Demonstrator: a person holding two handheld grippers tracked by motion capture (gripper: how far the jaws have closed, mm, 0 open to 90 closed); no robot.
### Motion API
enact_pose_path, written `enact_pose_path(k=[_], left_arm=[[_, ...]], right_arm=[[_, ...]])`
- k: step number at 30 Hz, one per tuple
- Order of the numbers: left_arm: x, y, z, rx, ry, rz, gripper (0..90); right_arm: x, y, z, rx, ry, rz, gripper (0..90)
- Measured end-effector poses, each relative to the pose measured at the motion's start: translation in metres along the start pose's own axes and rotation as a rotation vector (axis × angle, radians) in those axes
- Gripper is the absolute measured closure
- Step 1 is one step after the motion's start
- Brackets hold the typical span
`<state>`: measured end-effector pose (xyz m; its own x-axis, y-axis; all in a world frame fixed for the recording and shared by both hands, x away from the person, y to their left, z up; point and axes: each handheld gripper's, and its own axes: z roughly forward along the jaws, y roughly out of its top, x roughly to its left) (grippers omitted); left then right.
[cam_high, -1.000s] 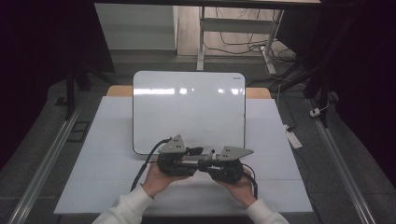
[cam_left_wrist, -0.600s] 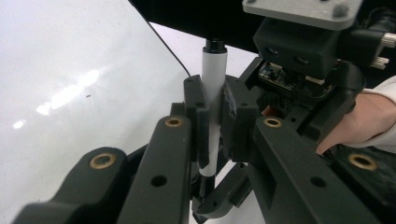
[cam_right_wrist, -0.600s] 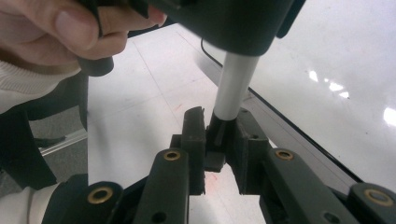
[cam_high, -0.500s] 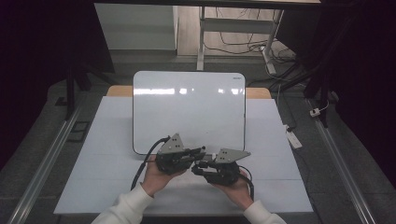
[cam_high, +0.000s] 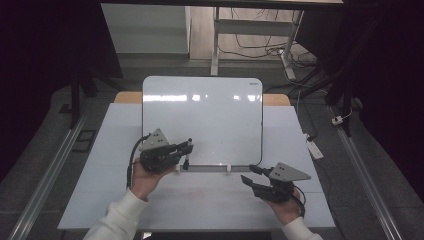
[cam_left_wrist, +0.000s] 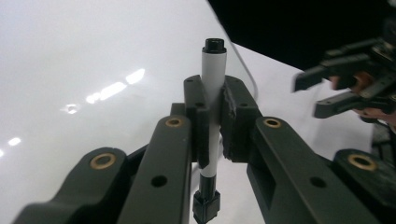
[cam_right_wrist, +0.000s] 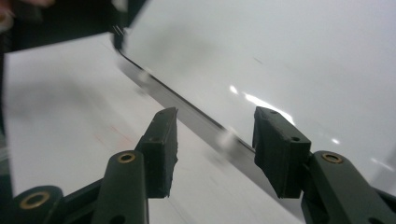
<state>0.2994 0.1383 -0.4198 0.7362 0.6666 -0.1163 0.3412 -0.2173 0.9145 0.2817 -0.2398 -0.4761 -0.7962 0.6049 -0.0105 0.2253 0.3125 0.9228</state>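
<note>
Marker (cam_left_wrist: 212, 107) is clamped crosswise in the left tool (cam_high: 184, 150), pads pressing its white barrel from both sides. In the left gripper view it stands upright between the jaws: black cap end up top, dark end sticking out below. In the high view it's a thin dark stub hanging at the jaw tips, right at the near-left edge of the whiteboard (cam_high: 202, 115).

Left hand (cam_high: 145, 175) grips its tool from below and behind, sleeve coming in from the bottom, tool pointing right and roughly level over the board's near edge.

Right tool (cam_high: 252, 179) has its jaws parted about halfway, nothing between them; they've just been opening. Right hand (cam_high: 287, 207) holds it low over the table (cam_high: 100, 150), pointing left toward the board's near edge, well apart from the left tool.

View differences: the left gripper view gives the pad contact on the barrel, plus the right tool (cam_left_wrist: 345, 84) blurred at far right. The right gripper view looks along the board's dark near edge strip (cam_right_wrist: 196, 121) with small white clips on it, motion-blurred. The high view gives the overall layout.

Around: the glossy whiteboard lies flat on the white table with glare spots on it; cables on the floor beyond (cam_high: 260, 47). Nothing sits between the tools.
</note>
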Motion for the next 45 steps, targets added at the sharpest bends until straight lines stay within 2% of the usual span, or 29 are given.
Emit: enact_pose_path(k=[5,7,10,16,20,28,30,32,36,39,43,45], left_arm=[[0.030,0.015,-0.007,-0.002,0.079,-0.046,80.9],[0.044,0.023,-0.008,-0.002,0.114,-0.070,80.8],[0.065,0.035,-0.009,-0.004,0.162,-0.110,80.8],[0.100,0.053,-0.005,0.007,0.247,-0.169,80.7],[0.117,0.061,-0.002,0.012,0.290,-0.201,80.6],[0.142,0.070,0.010,0.031,0.370,-0.248,80.0],[0.146,0.071,0.014,0.049,0.415,-0.243,79.8],[0.151,0.072,0.018,0.055,0.442,-0.247,79.6],[0.156,0.070,0.024,0.059,0.487,-0.242,79.0],[0.156,0.070,0.026,0.054,0.498,-0.235,77.5],[0.151,0.071,0.030,0.065,0.529,-0.186,72.7],[0.149,0.071,0.031,0.067,0.531,-0.177,70.7]], right_arm=[[-0.018,-0.018,-0.023,0.025,-0.096,0.002,48.0],[-0.024,-0.023,-0.030,0.027,-0.121,0.018,47.9],[-0.032,-0.027,-0.036,0.019,-0.137,0.055,47.6],[-0.040,-0.032,-0.038,0.030,-0.160,0.074,47.2],[-0.043,-0.034,-0.038,0.037,-0.170,0.077,47.0],[-0.044,-0.036,-0.037,0.045,-0.167,0.084,46.4],[-0.044,-0.036,-0.036,0.048,-0.164,0.086,46.4],[-0.044,-0.037,-0.035,0.051,-0.163,0.084,46.2],[-0.043,-0.038,-0.034,0.055,-0.160,0.081,45.6],[-0.044,-0.038,-0.034,0.057,-0.163,0.081,45.4],[-0.043,-0.038,-0.033,0.058,-0.161,0.080,45.5],[-0.043,-0.038,-0.033,0.058,-0.160,0.078,45.5]])
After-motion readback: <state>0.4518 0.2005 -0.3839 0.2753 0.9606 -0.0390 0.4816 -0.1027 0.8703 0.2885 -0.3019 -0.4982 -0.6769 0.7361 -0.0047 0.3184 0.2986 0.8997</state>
